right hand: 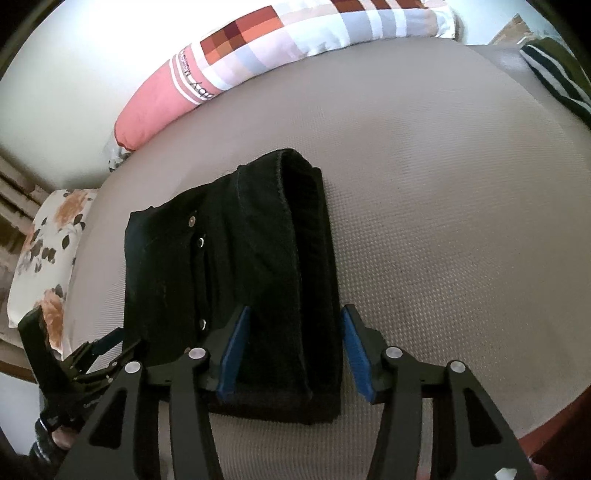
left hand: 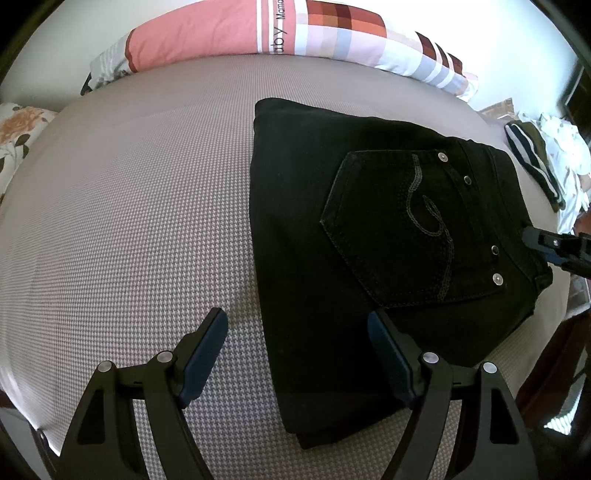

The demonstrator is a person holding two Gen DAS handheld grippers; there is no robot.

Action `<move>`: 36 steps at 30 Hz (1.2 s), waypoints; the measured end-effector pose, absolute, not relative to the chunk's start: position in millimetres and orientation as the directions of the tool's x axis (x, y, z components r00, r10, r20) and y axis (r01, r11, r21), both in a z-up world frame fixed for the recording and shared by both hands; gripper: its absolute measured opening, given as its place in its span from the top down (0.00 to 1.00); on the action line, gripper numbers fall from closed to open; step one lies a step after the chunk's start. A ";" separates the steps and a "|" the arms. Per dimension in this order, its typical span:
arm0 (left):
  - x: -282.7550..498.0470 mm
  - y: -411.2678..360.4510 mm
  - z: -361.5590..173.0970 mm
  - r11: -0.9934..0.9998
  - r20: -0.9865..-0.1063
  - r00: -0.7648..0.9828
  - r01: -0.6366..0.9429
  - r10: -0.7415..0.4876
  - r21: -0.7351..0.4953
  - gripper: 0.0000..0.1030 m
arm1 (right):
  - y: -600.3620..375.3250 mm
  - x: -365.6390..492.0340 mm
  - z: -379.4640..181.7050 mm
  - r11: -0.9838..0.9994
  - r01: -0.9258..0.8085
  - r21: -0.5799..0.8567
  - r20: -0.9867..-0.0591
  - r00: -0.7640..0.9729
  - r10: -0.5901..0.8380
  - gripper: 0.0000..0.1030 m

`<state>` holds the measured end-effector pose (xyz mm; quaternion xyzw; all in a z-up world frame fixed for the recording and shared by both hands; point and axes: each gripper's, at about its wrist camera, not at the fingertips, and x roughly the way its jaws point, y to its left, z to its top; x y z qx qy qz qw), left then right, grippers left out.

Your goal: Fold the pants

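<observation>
Black pants (left hand: 369,236) lie folded into a compact stack on the grey bed, back pocket with stitched swirl facing up. They also show in the right wrist view (right hand: 236,266). My left gripper (left hand: 297,325) is open, hovering near the stack's near-left edge; its right finger is over the fabric, its left over the sheet. My right gripper (right hand: 291,325) is open, its fingers on either side of the folded edge of the stack. The right gripper's tip also shows at the right edge of the left wrist view (left hand: 554,245).
A grey patterned bed sheet (left hand: 129,221) covers the surface. A pink and checked bolster (left hand: 258,33) lies along the far edge. A floral pillow (right hand: 48,258) is at the left. A pile of other clothes (left hand: 546,158) sits at the right.
</observation>
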<state>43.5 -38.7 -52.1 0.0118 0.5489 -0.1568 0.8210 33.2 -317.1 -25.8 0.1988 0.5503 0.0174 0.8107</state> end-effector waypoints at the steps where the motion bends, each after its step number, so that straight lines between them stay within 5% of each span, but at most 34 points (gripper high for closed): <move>1: 42.8 -38.8 -51.8 0.950 -0.905 0.347 0.270 -0.245 -0.154 0.23 | -317.3 34.2 -27.3 0.921 0.185 0.344 -0.885 0.393 0.251 0.52; 15: 59.2 -17.8 -47.3 0.925 -0.883 0.301 0.234 -0.361 -0.299 0.23 | -334.0 37.9 -46.5 0.877 0.158 0.453 -0.850 0.373 0.372 0.48; 23: 80.1 -4.8 -51.1 0.877 -0.847 0.236 0.203 -0.476 -0.436 0.24 | -355.4 47.2 -67.8 0.745 0.165 0.647 -0.747 0.337 0.574 0.47; 36: 102.2 6.1 -63.5 0.792 -0.778 0.154 0.141 -0.610 -0.593 0.24 | -370.3 57.3 -78.4 0.653 0.133 0.746 -0.657 0.308 0.688 0.47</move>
